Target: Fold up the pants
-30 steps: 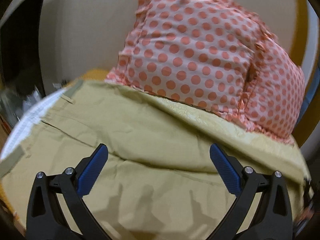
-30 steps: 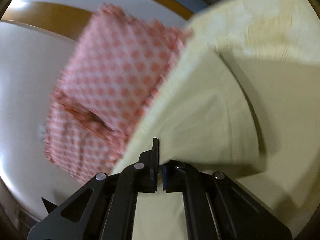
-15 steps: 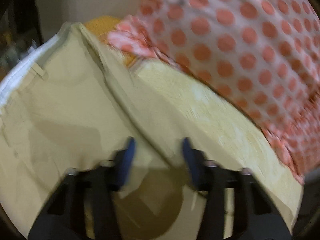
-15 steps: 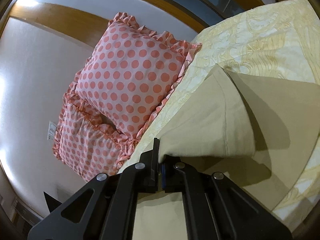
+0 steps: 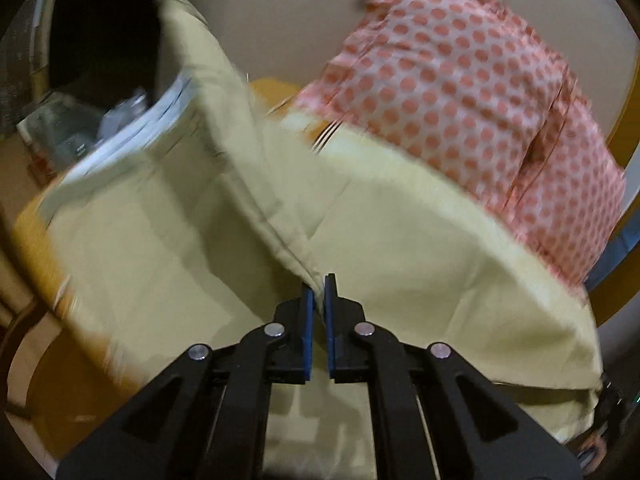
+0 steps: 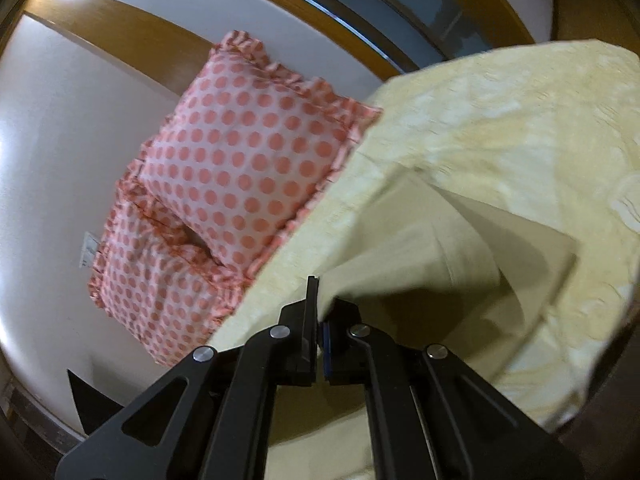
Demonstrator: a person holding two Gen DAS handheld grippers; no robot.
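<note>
Pants pinched at both ends over the bed

Pants [image 5: 168,240] of khaki cloth lay across the yellow patterned bedspread [image 6: 520,120], partly raised. The left gripper [image 5: 319,288] had its blue-padded jaws closed on a ridge of the fabric, which ran up and away from the jaws as a taut fold toward the upper left. A pale waistband lining [image 5: 132,136] showed along the far left edge, blurred. The right gripper [image 6: 318,312] had its jaws clamped on another edge of the pants, the cloth draping rightward from them and shading the layer beneath. No brand, label or readable writing could be made out on the garment; motion blur smeared most of its detail in both views. Two pink pillows with red dots [image 5: 460,92] were stacked against the white wall [image 6: 48,160] at the head of the bed. A small wall plate [image 6: 89,248] sat beside them, its markings too small to read. Clutter at the left view's dark edge [image 5: 60,132] stayed indistinct.
</note>
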